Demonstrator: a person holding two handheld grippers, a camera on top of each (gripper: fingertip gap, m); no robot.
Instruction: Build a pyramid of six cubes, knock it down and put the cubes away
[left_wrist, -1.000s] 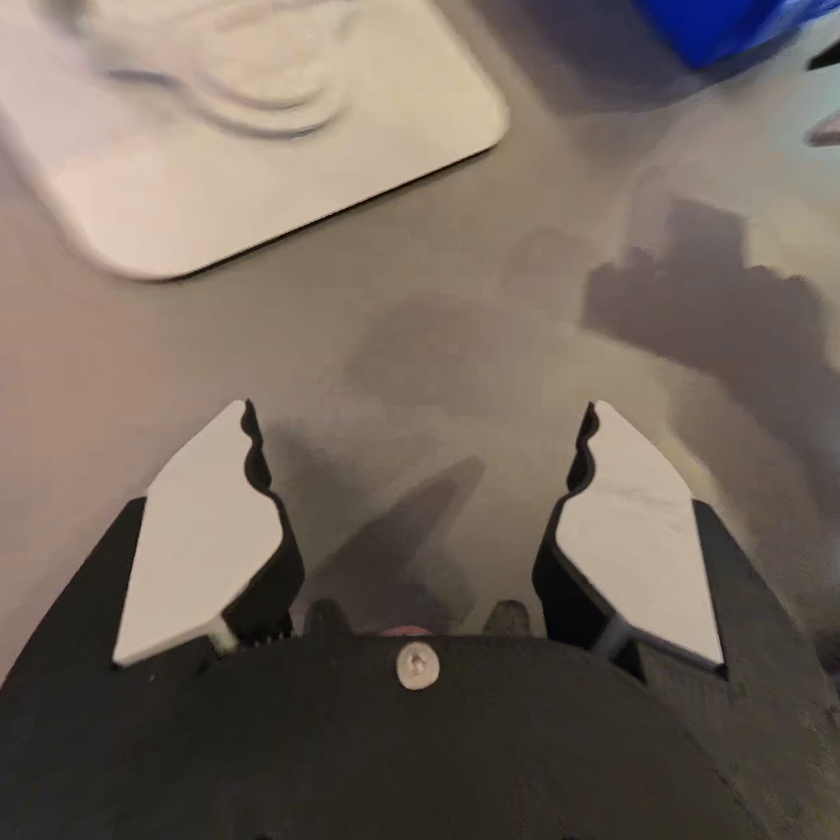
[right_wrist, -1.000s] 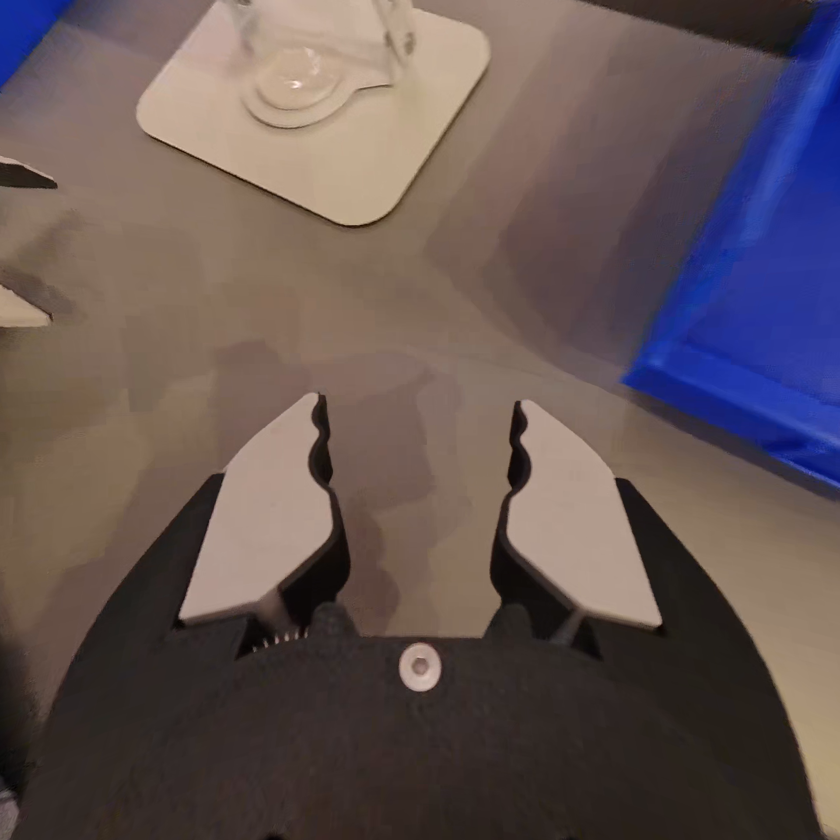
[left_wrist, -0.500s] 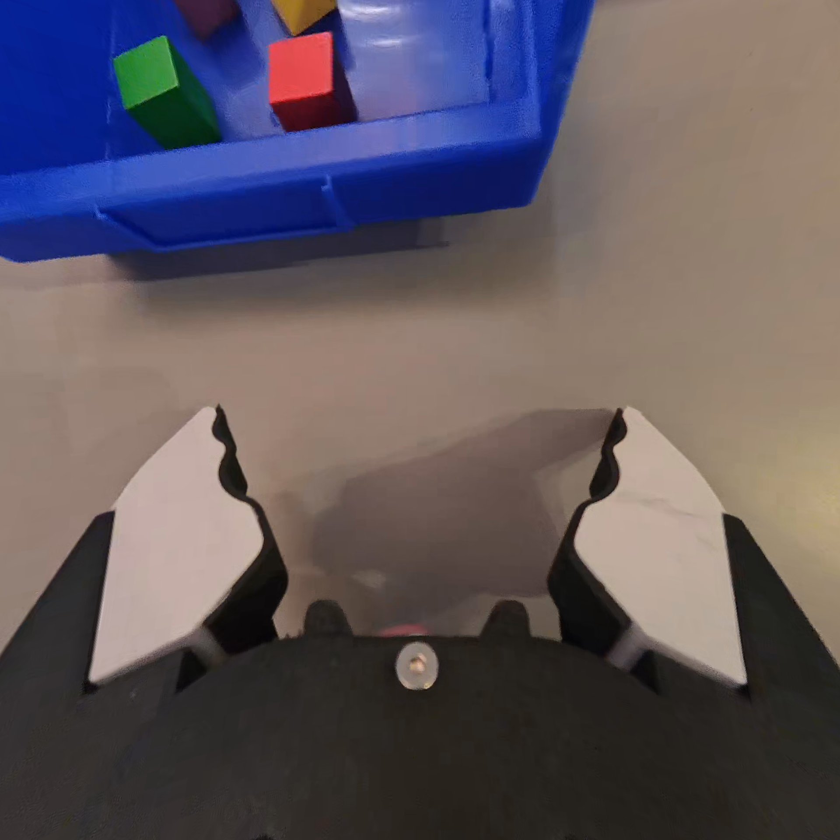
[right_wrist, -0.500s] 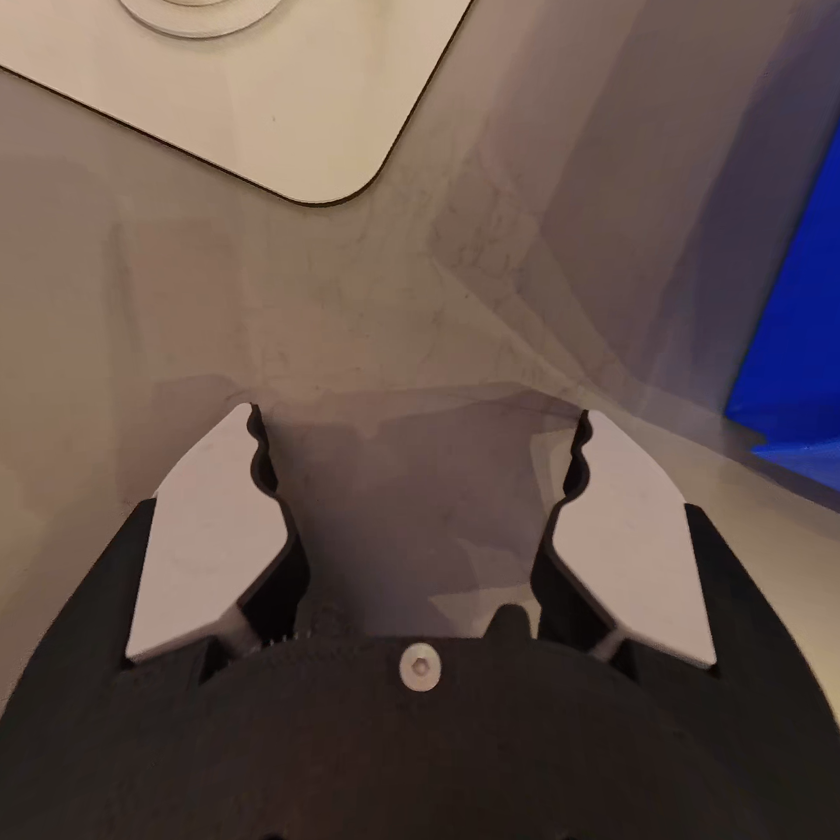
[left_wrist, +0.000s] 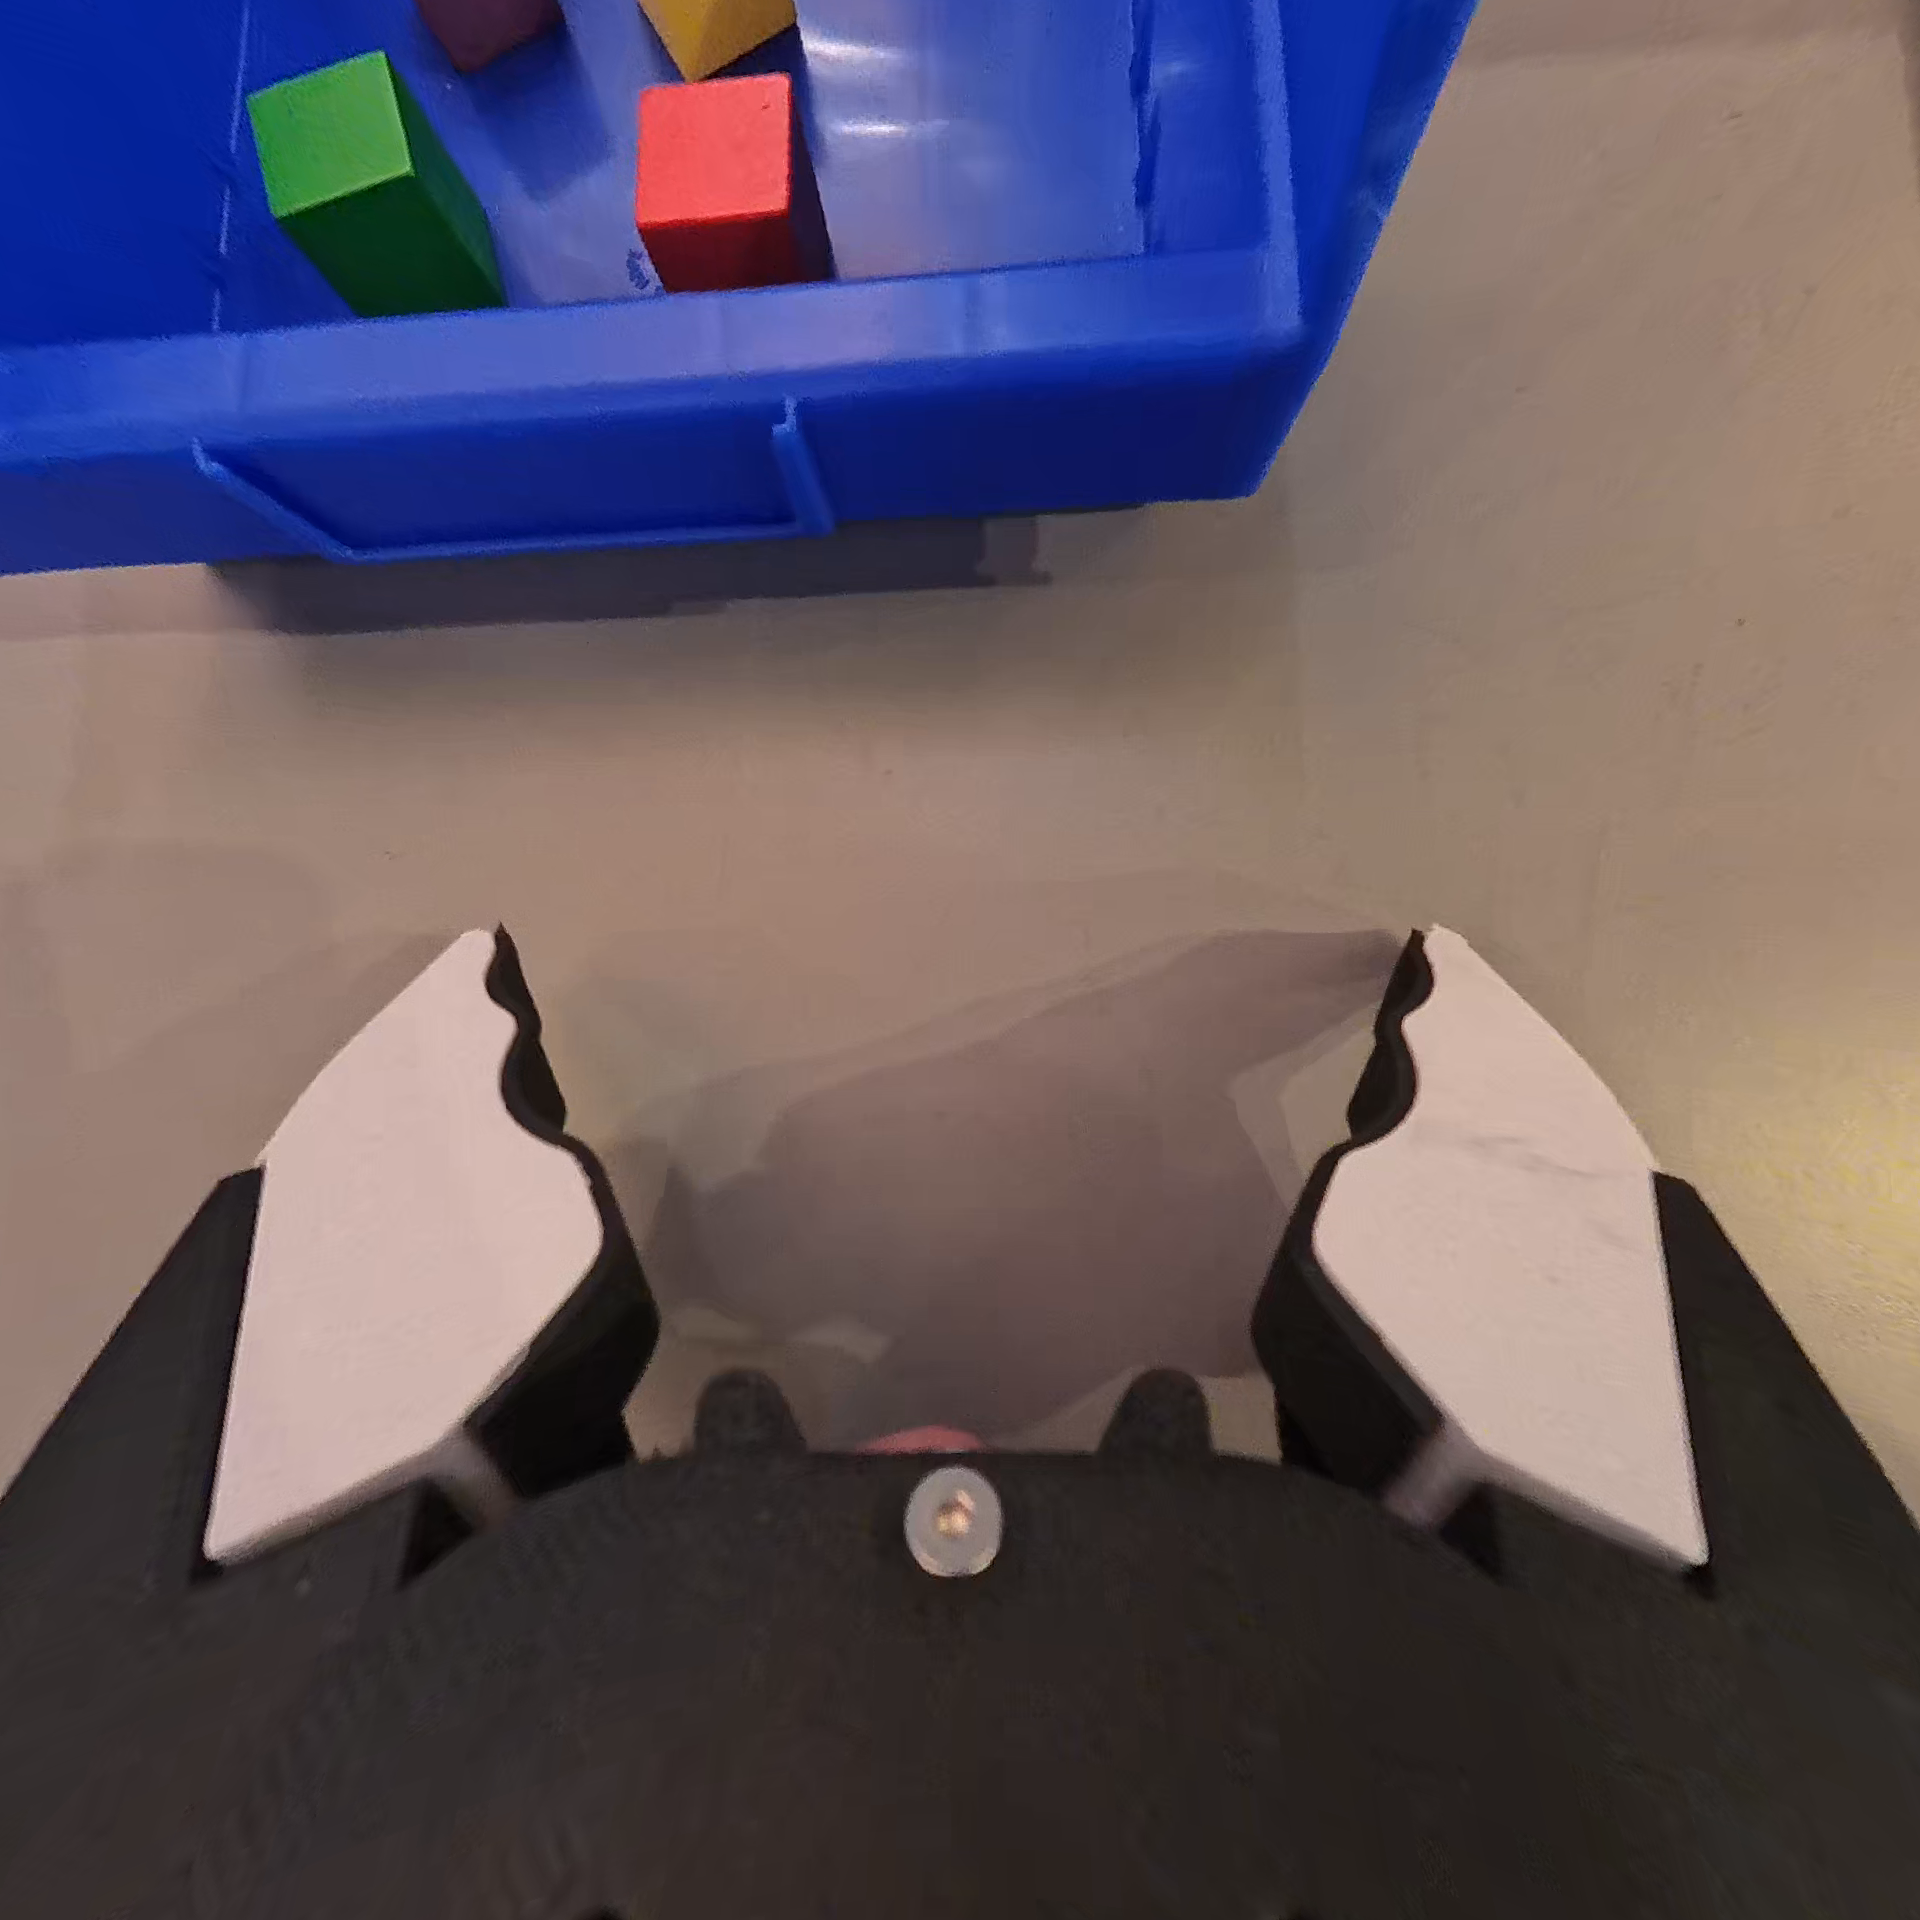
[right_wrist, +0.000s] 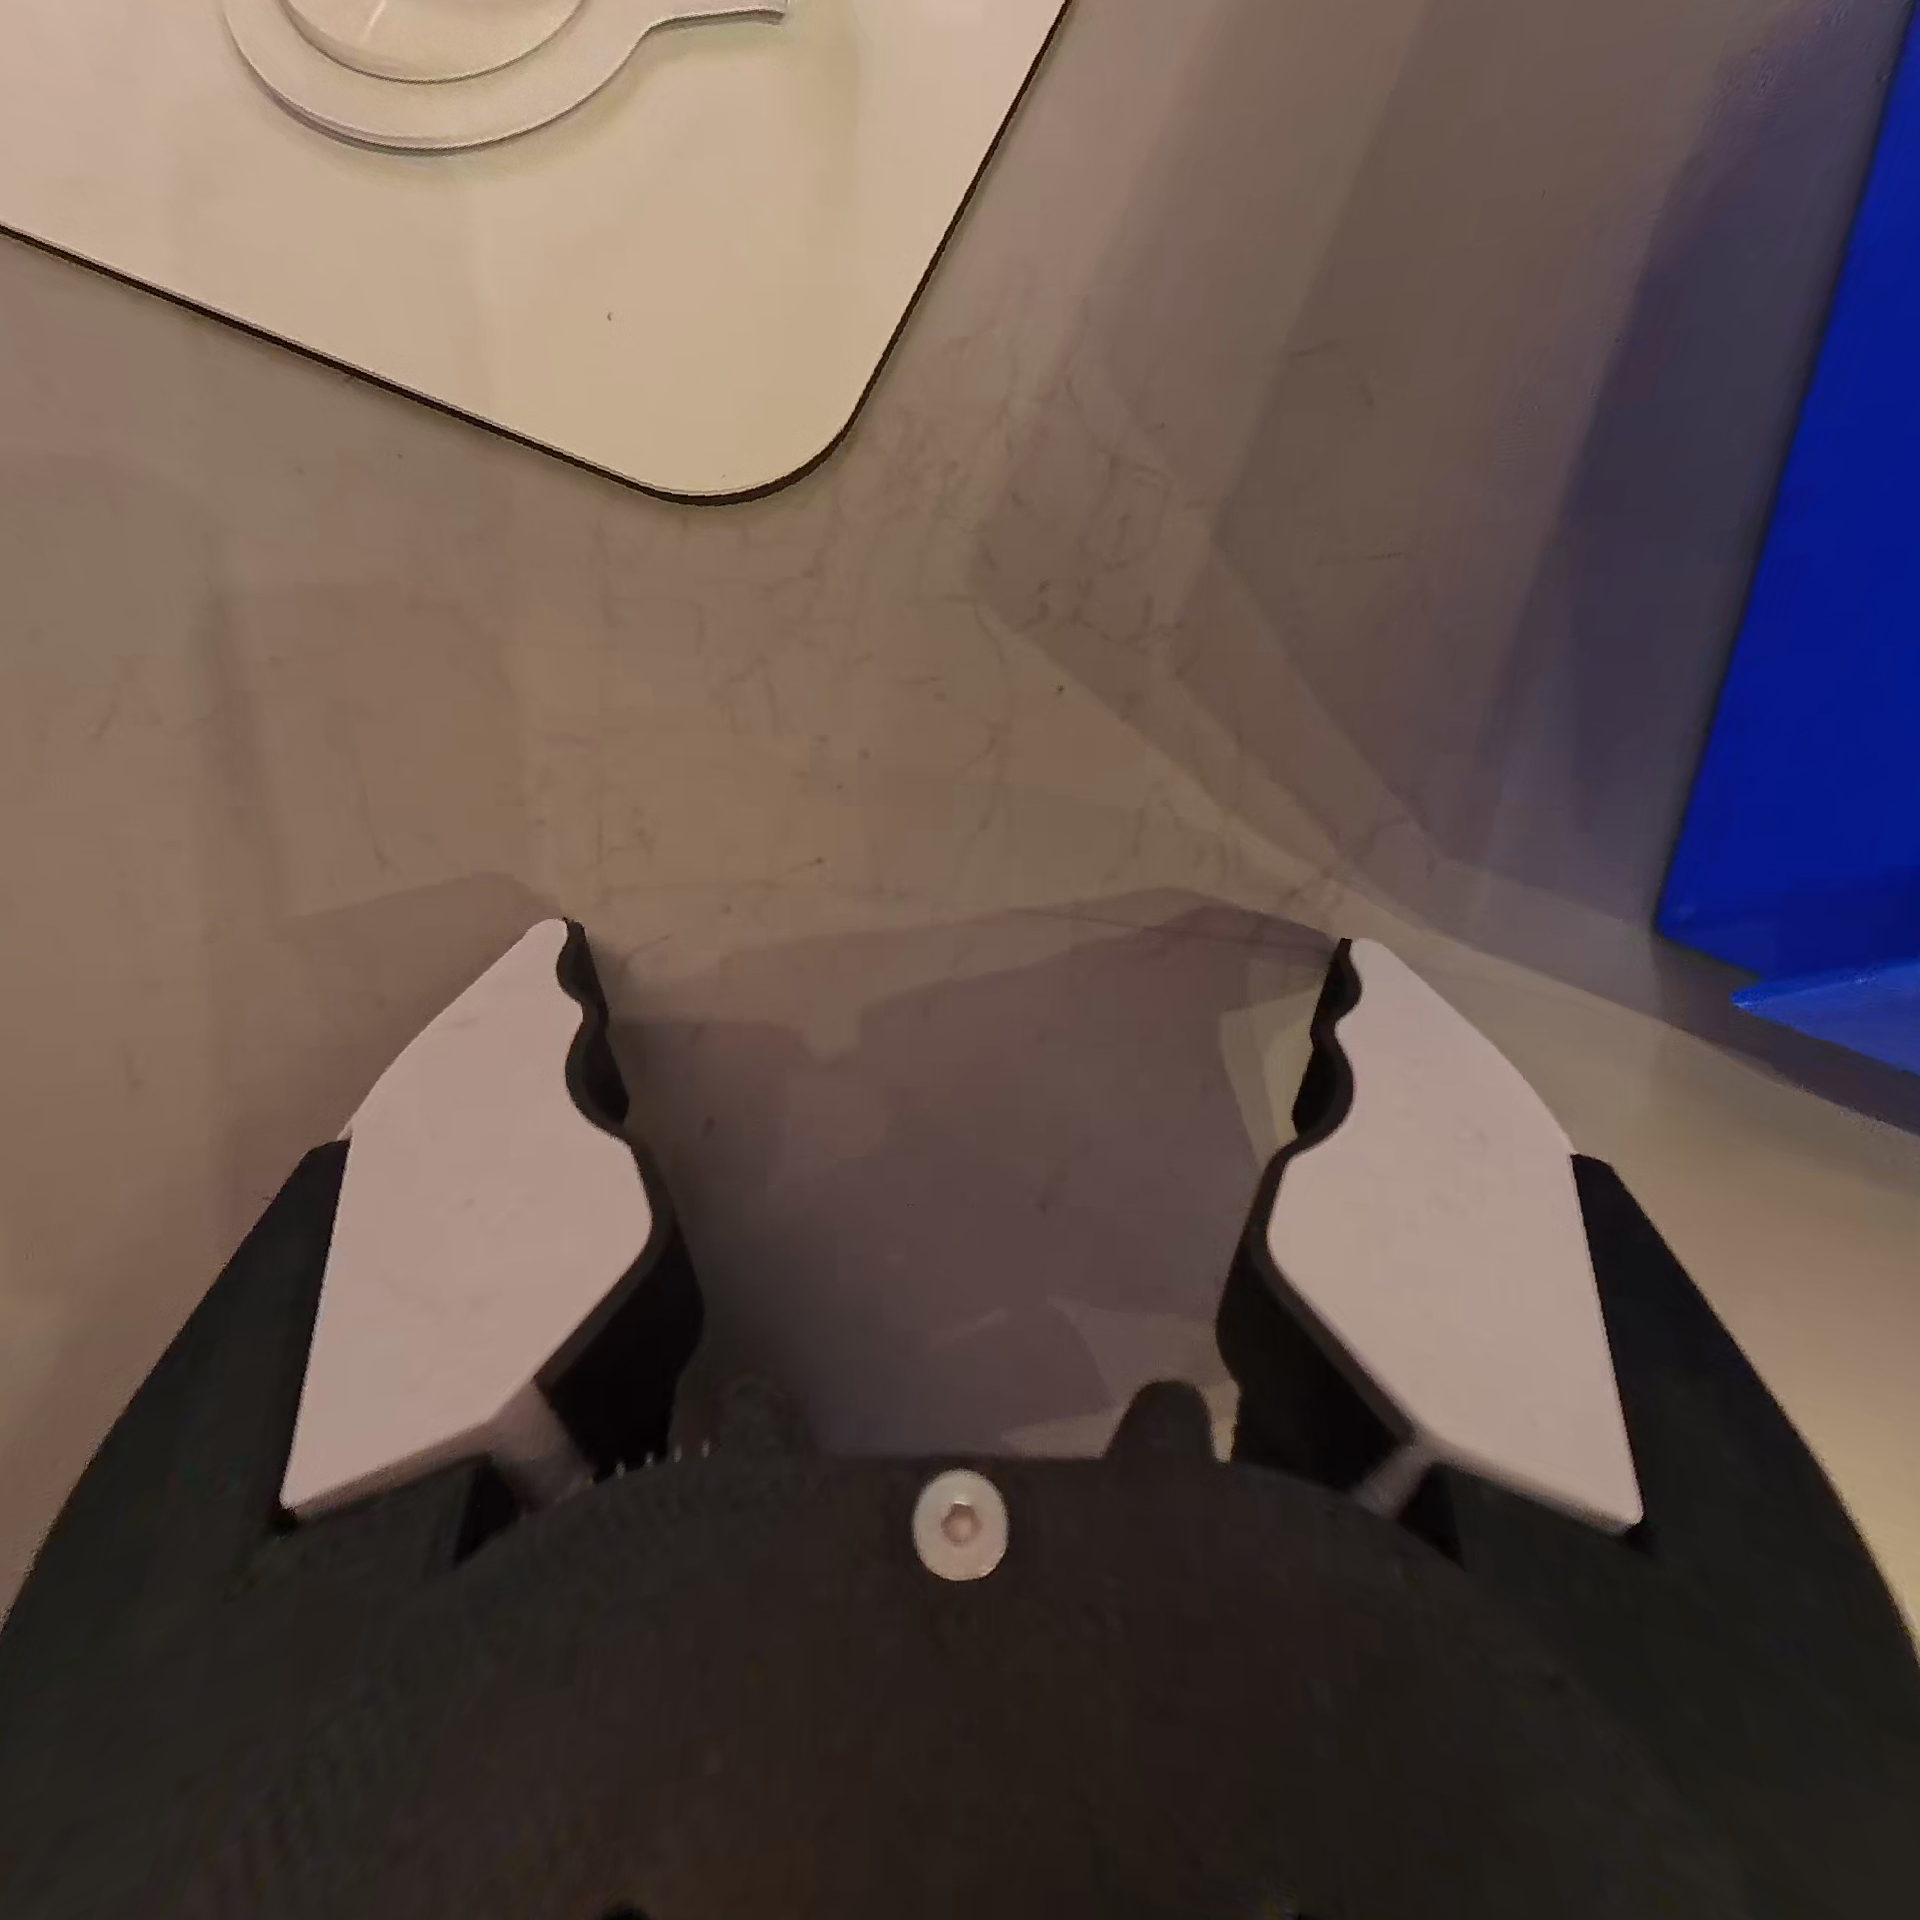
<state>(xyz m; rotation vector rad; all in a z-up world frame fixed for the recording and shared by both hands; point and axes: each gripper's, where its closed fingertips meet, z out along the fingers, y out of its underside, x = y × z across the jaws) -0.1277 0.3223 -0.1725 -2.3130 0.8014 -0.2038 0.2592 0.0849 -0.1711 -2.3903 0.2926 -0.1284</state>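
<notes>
Surface: pale grey table (left_wrist: 1039, 790), smooth and matt, faintly scratched in the right wrist view, crossed by soft shadows.
Bin: blue plastic bin (left_wrist: 727, 416) with a thick moulded rim and glossy walls, standing on the table ahead of the left claw; its edge (right_wrist: 1829, 582) also shows at the right of the right wrist view.
Cubes: green cube (left_wrist: 353, 177) and red cube (left_wrist: 717, 166) stand inside the bin near its front wall, apart from each other; a yellow one (left_wrist: 717, 31) and a purple one (left_wrist: 488, 21) are cut off by the top edge. Others, if any, are out of view.
Handling, as a judgement: painted, hard-edged blocks, probably wood, so light, stiff and not fragile; the smooth paint could slip a little. Best taken on two opposite flat faces, square to the pads, coming from above so the bin wall stays clear.
Left claw (left_wrist: 961, 935): spread wide, nothing between its pale, wavy-edged fingers (left_wrist: 416, 1195), low over bare table short of the bin.
Right claw (right_wrist: 956, 935): also wide and empty, over bare table.
Other: pale rounded mat (right_wrist: 623, 260) with a dark edge, carrying a clear glass base (right_wrist: 436, 83).
</notes>
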